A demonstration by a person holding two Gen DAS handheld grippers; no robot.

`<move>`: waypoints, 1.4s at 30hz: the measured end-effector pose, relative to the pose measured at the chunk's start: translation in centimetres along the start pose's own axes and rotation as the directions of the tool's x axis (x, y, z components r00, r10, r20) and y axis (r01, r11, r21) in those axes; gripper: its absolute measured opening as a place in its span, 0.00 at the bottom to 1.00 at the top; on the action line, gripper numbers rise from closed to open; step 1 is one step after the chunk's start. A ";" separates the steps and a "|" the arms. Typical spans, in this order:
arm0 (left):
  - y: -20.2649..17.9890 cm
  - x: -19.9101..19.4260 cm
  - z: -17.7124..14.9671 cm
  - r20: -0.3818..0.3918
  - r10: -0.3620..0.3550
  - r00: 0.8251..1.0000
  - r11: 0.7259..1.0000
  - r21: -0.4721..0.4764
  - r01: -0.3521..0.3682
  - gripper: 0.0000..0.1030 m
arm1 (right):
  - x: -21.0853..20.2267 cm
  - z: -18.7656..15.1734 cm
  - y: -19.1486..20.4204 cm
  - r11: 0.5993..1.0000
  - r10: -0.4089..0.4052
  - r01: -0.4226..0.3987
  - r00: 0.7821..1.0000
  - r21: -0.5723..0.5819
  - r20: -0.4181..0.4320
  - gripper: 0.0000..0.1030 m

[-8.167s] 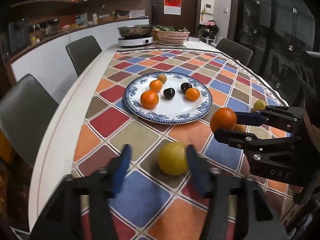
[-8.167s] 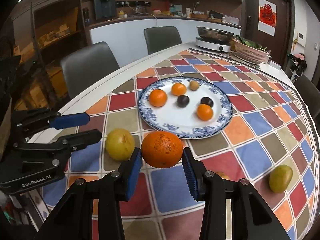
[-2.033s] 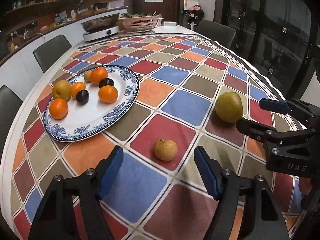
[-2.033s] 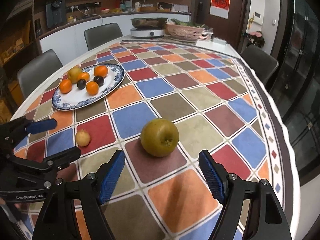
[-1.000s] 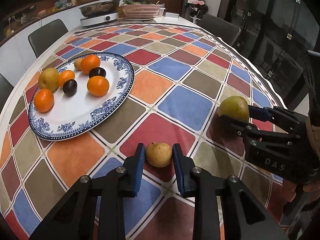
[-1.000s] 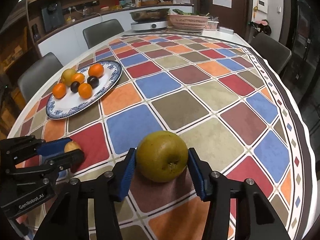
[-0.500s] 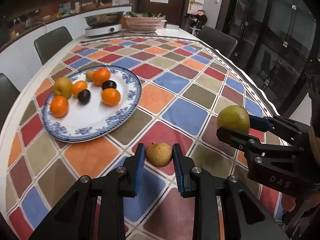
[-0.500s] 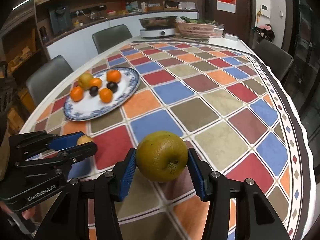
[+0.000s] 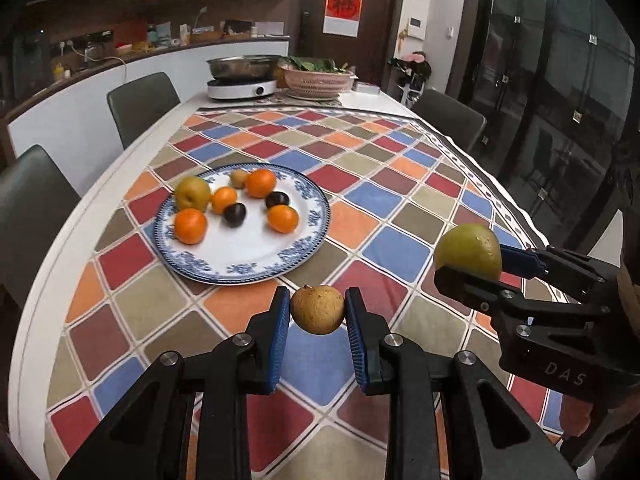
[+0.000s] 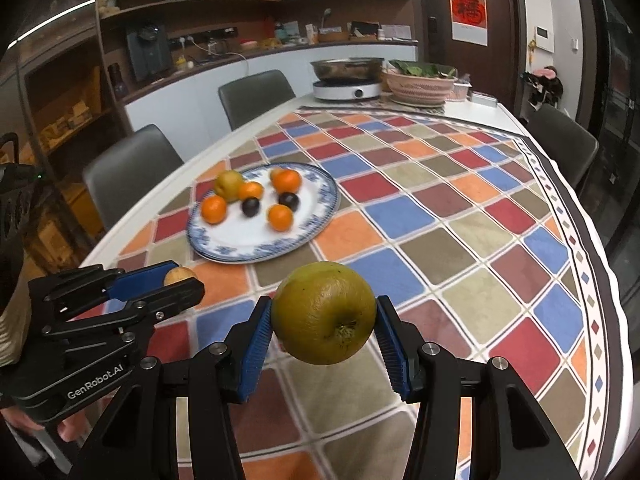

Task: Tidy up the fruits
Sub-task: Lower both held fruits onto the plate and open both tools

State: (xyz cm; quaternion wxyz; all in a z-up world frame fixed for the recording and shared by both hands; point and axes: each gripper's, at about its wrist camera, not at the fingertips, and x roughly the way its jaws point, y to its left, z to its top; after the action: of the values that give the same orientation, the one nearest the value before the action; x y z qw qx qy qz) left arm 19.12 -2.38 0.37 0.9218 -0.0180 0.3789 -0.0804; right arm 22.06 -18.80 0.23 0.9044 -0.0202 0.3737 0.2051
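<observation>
My left gripper (image 9: 318, 316) is shut on a small brown-yellow fruit (image 9: 317, 309), held in the air above the checked tablecloth. My right gripper (image 10: 324, 328) is shut on a large green-brown pear (image 10: 324, 313), also lifted off the cloth. In the left wrist view the right gripper (image 9: 486, 262) shows at the right with the green-brown pear (image 9: 468, 250). In the right wrist view the left gripper (image 10: 176, 278) shows at the left with the small fruit (image 10: 179, 275). Ahead lies a blue-and-white plate (image 9: 244, 262) (image 10: 240, 248) with several oranges, dark plums and a yellow pear.
The table with the checked cloth (image 9: 376, 208) runs far ahead. A hot plate with a steel pan (image 9: 242, 78) and a pink basket of greens (image 9: 316, 78) stand at its far end. Grey chairs (image 9: 140, 100) line the left side, another chair (image 9: 452, 114) the right.
Both grippers have risen off the cloth with their fruits and swung toward the plate, which now sits nearer the middle of both views.
</observation>
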 end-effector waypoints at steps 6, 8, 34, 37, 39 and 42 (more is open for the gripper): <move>1.6 -1.4 0.2 0.021 0.014 1.000 0.999 -0.031 -0.013 0.27 | -0.7 0.8 2.0 1.000 0.021 -0.020 1.000 -0.019 0.016 0.50; 2.3 -1.7 0.3 0.028 0.014 1.000 0.999 -0.043 -0.013 0.27 | -0.7 1.1 2.8 0.999 0.025 -0.025 1.000 -0.030 0.017 0.50; 8.7 1.8 2.7 0.024 0.013 1.000 0.999 -0.034 -0.012 0.27 | 5.0 5.6 8.0 0.991 0.056 -0.059 0.998 -0.121 -0.022 0.50; 9.1 2.9 3.1 0.019 0.002 1.000 1.000 -0.016 -0.002 0.27 | 6.6 5.9 7.9 0.990 0.059 -0.064 0.997 -0.126 -0.043 0.50; 9.4 3.7 3.4 0.011 0.000 1.000 1.000 -0.005 0.000 0.27 | 7.7 6.0 7.9 0.988 0.063 -0.070 0.996 -0.136 -0.055 0.50; 9.7 5.1 3.6 -0.006 -0.013 1.000 1.000 0.001 0.013 0.27 | 9.1 6.3 7.7 0.987 0.058 -0.067 0.996 -0.147 -0.062 0.50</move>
State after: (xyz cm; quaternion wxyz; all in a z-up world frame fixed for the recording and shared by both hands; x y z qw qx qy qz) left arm 26.52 6.32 -1.47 0.9201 -0.0200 0.3814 -0.0866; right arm 29.07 -7.38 -0.55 0.8823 -0.0822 0.3837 0.2600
